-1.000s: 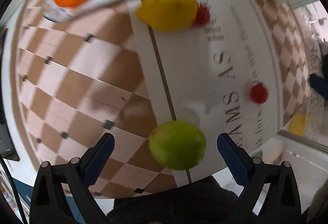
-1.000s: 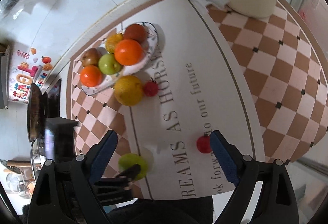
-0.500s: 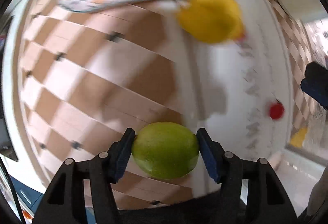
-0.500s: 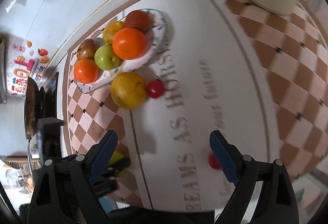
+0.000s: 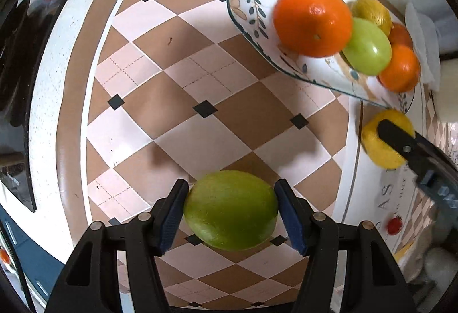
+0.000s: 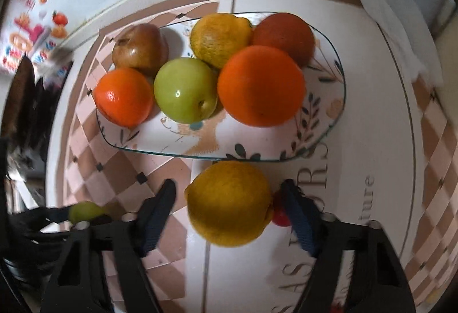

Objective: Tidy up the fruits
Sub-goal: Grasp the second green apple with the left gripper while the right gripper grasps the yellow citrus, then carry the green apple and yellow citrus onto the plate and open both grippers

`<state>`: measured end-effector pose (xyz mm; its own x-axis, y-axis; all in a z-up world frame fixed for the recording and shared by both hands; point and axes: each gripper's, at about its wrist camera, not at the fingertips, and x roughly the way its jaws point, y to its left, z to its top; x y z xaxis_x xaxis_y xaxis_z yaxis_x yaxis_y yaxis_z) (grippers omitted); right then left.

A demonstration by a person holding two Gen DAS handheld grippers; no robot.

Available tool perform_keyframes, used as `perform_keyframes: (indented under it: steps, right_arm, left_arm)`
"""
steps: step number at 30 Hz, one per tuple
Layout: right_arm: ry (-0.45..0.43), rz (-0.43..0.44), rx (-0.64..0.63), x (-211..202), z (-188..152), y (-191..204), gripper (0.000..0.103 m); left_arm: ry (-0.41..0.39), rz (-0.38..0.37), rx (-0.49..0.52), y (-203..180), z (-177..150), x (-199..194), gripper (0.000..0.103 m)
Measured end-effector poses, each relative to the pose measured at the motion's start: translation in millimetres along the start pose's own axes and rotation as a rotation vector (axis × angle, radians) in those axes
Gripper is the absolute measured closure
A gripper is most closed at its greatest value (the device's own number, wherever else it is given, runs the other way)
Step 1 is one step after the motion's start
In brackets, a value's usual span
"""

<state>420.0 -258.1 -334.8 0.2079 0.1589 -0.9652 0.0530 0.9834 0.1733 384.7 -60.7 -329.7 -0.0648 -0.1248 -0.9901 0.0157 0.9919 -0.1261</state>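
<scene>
My left gripper (image 5: 231, 210) is shut on a green lime (image 5: 231, 210) and holds it above the checkered cloth. My right gripper (image 6: 229, 204) is open around a yellow lemon (image 6: 229, 202) that lies just in front of the glass plate (image 6: 200, 147); its pads are near the lemon but a gap shows on each side. The lemon (image 5: 380, 141) and a right finger also show in the left wrist view. The plate (image 5: 249, 6) holds several oranges, a green apple (image 6: 186, 89), a lemon and a brown pear (image 6: 140, 48).
A small red fruit (image 6: 279, 217) lies against the lemon's right side, behind my right finger. Another small red fruit (image 5: 393, 225) lies on the white lettered part of the cloth. A white napkin (image 6: 398, 35) lies at the back right.
My left gripper closed on the lime and lifted it toward the plate. My right gripper moved in from afar and now straddles the lemon.
</scene>
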Motion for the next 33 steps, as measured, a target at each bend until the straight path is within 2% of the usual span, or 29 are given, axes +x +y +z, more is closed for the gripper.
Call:
perform_keyframes:
  steps: [6, 14, 20, 24, 27, 33]
  right_arm:
    - [0.015, 0.020, -0.040, -4.2, -14.5, 6.1, 0.040]
    - [0.040, 0.076, -0.071, -19.4, -57.1, 9.3, 0.040]
    - [0.030, 0.106, -0.080, -17.9, -61.3, 5.7, 0.039]
    - [0.001, 0.109, -0.155, -19.0, -63.6, 18.9, 0.039]
    - [-0.023, 0.168, -0.227, -21.2, -64.6, 35.5, 0.039]
    - [0.002, 0.135, -0.330, -2.2, -63.0, 61.5, 0.037]
  left_arm:
    - [0.008, -0.022, 0.017, -9.3, 15.0, -2.3, 0.043]
    - [0.028, -0.036, 0.037, -25.5, 6.6, 7.1, 0.043]
    - [0.028, -0.036, 0.048, -39.8, 12.6, 6.2, 0.043]
    - [0.025, -0.035, 0.040, -44.7, 10.1, 5.3, 0.043]
    - [0.028, -0.034, 0.025, -25.5, 19.5, 12.4, 0.043]
    - [0.023, -0.019, -0.014, -10.6, 21.0, 12.0, 0.043]
